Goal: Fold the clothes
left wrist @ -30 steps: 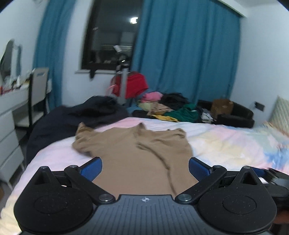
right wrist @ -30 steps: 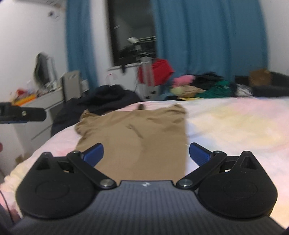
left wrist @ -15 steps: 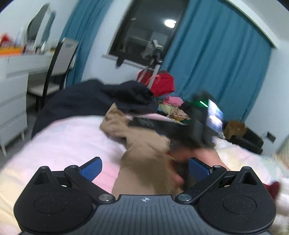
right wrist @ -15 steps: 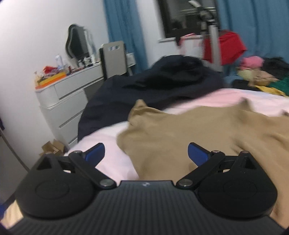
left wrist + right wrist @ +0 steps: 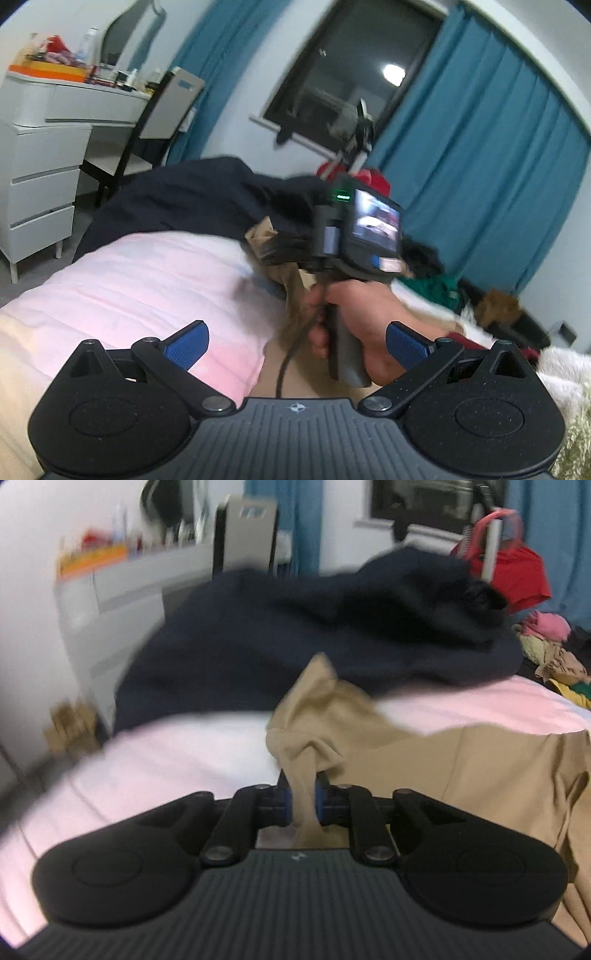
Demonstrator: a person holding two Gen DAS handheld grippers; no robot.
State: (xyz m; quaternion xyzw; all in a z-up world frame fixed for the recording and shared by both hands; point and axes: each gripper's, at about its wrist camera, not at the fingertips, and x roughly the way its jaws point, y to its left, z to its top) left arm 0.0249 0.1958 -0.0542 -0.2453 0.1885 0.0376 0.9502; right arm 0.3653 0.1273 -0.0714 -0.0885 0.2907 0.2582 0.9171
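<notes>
One tan shirt lies on our pink bed, beside one dark blanket. Our right claw pinches its sleeve; our left claw is wide.

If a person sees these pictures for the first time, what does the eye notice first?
In the right wrist view, the right gripper is shut on a bunched part of the tan shirt, which lies on the pink bed. In the left wrist view, the open left gripper faces the hand that holds the other gripper. A dark blanket lies behind.
</notes>
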